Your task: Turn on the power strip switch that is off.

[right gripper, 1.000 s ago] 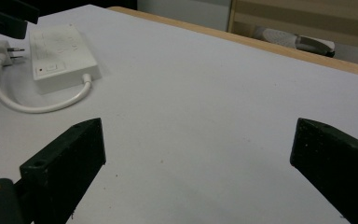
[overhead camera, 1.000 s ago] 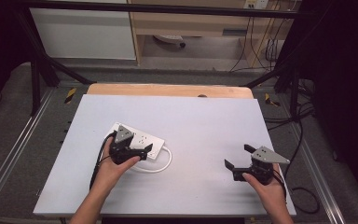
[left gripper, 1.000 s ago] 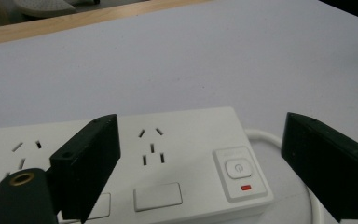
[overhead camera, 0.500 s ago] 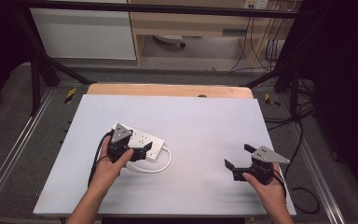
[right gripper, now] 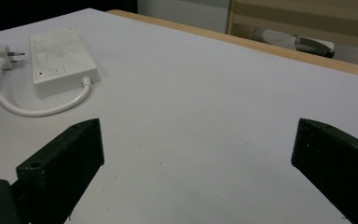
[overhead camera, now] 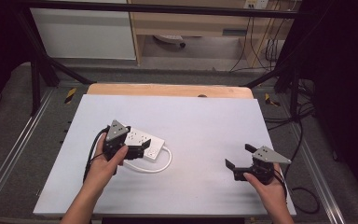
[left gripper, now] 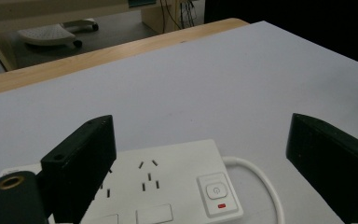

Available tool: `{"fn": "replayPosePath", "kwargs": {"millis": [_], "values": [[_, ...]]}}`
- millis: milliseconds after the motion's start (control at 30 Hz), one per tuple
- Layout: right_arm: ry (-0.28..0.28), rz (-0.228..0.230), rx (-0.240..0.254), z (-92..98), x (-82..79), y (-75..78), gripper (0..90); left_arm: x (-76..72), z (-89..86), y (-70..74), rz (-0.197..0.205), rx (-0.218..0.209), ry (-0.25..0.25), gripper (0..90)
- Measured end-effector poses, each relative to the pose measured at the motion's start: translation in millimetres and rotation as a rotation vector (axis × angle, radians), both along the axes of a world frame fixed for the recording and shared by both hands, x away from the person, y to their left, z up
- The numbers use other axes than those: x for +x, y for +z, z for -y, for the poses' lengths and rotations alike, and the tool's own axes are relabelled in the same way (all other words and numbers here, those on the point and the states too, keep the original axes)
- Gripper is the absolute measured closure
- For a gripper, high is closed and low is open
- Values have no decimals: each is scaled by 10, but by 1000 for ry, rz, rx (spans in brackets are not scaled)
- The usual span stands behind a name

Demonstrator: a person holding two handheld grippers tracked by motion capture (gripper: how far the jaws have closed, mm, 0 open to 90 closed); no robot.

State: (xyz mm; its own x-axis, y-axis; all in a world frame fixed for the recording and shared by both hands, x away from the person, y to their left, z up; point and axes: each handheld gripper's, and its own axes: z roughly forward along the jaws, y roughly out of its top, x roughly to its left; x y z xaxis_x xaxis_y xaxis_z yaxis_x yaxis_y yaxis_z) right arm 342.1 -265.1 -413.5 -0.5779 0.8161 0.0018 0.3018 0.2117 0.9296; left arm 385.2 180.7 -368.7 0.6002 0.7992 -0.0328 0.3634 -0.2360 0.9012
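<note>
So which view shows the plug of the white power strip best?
The right gripper view: the plug lies unobstructed beside the power strip, pins visible. In the high view the left gripper covers that area. The left gripper view shows cable.

In the left gripper view, the power strip (left gripper: 168, 191) runs off the bottom edge, partly behind one jaw.

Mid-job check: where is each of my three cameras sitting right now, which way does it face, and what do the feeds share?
High view: above the person's side, looking forward and down on the table; both forearms, left gripper, right gripper.
Left gripper view: rides the left gripper, just over the power strip, between its open jaws.
Right gripper view: low over bare table, open jaws, strip farther off.
Shared: all show the strip and its white cable.
</note>
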Motion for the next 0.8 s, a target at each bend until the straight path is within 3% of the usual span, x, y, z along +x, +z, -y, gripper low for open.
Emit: {"fn": "replayPosePath", "kwargs": {"millis": [400, 800], "values": [[1, -3, 1, 3, 5, -2, 24, -189, -182, 103, 11, 0, 12, 83], [4, -7, -4, -7, 7, -12, 23, -414, -565, 72, 25, -41, 77, 82]]}}
